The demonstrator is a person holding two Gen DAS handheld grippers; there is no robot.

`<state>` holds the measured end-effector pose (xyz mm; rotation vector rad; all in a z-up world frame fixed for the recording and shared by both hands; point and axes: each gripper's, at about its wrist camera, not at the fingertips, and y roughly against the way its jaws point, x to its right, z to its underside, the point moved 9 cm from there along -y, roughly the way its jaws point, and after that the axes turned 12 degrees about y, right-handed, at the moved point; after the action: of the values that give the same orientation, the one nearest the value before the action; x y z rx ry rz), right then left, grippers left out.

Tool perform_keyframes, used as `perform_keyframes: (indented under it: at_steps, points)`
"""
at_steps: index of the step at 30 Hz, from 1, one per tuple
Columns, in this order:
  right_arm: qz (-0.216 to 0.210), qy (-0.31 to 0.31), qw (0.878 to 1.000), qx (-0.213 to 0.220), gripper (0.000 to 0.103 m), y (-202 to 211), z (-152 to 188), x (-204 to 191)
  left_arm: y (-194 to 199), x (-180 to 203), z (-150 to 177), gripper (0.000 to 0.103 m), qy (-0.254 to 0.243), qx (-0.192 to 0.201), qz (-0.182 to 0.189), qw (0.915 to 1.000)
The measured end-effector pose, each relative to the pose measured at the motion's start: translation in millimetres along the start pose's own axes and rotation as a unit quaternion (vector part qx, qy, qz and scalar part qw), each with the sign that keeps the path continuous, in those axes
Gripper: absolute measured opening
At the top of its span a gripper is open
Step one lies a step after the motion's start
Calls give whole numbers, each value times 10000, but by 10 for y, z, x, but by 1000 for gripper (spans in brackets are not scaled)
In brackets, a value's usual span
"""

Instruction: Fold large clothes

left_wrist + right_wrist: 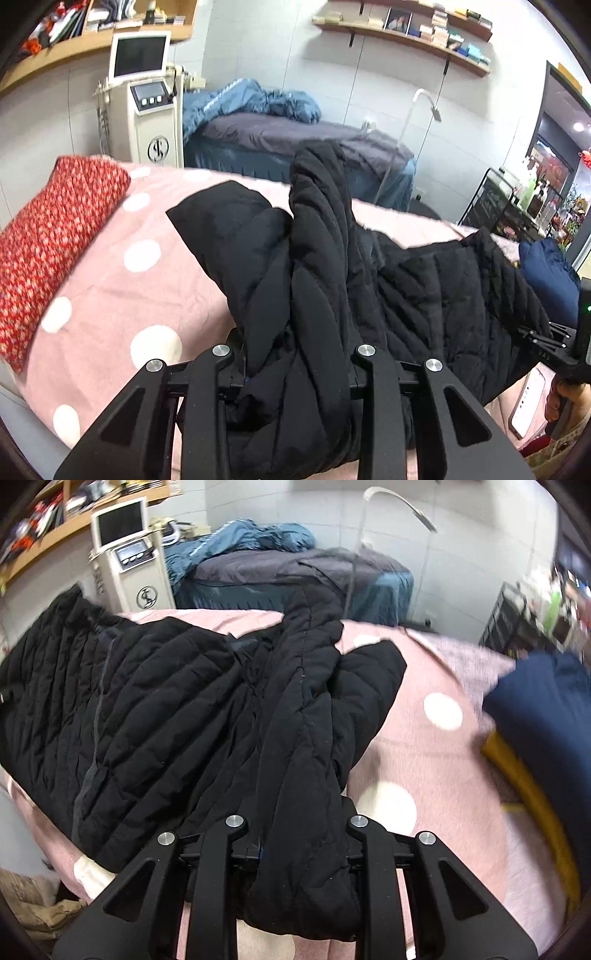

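Jacket (303, 295) between both grippers' fingers (373, 849)

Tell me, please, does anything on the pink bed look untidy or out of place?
Nothing looks damaged or spilled. The black quilted coat lies bunched and twisted across the pink dotted bedcover, not flat; both the left gripper and the right gripper are clamped on gathered folds of it.

Left gripper (295, 373) clamping black quilted jacket (406, 288), pink polka-dot bed cover (122, 295), red cushion (51, 236)
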<state>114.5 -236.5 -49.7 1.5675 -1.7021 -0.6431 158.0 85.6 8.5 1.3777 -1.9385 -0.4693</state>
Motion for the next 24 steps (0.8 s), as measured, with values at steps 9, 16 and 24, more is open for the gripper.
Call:
perform_keyframes:
  at_steps: [9,16,24]
  points:
    - [-79,811,9956,471,17,299,-518,-443,475,-261,-354,26,139,744,-165,9970]
    - [-190,2136,9701,1141,15,402,-1420,-1219,1014,-785,-734,24,311,1455,-632,9869]
    - [-408,3517,9024,2458,14,748,-2645,-2545,2078,-1540,-1334,24,611,2736,-1540,9475]
